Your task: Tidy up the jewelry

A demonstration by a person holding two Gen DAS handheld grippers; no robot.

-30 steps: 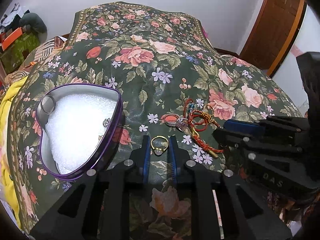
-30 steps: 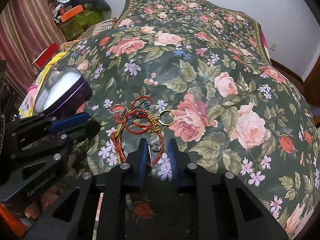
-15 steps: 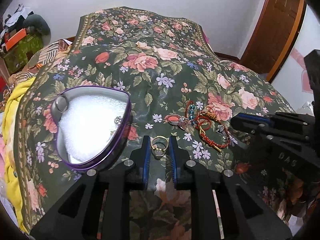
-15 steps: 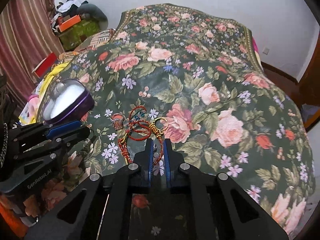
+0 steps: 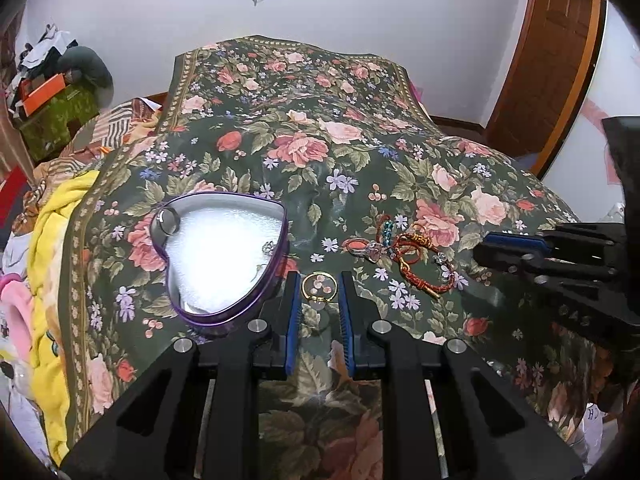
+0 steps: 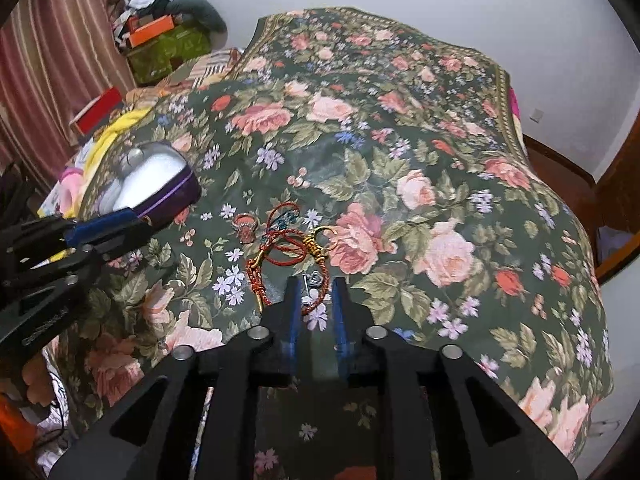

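Observation:
My left gripper point(image 5: 319, 278) is shut on a gold ring point(image 5: 317, 300), held just off the floral bedspread point(image 5: 320, 152) beside a heart-shaped purple tin point(image 5: 280, 236). The tin's white foam carries a silver ring point(image 5: 168, 220) and a small silver piece point(image 5: 269, 247). To the right lie a pink-stone ring point(image 5: 370, 248) and tangled red cord bracelets point(image 5: 416, 256). My right gripper point(image 6: 316, 286) stands open over that pile, a silver earring point(image 6: 316, 278) and a strand of red cord point(image 6: 312, 308) between its fingertips. The tin point(image 6: 172, 196) and left gripper point(image 6: 132, 236) show at left there.
Yellow and pink bedding point(image 5: 52, 240) bunches at the bed's left edge. Boxes and clothes point(image 5: 52, 92) pile in the far left corner. A wooden door point(image 5: 552, 60) stands at right. The far half of the bedspread point(image 6: 400, 100) carries nothing.
The left gripper lifted and pulled back with the gold ring still between its pads. The right gripper's fingers narrowed over the cord half a second ago and stand wider apart now.

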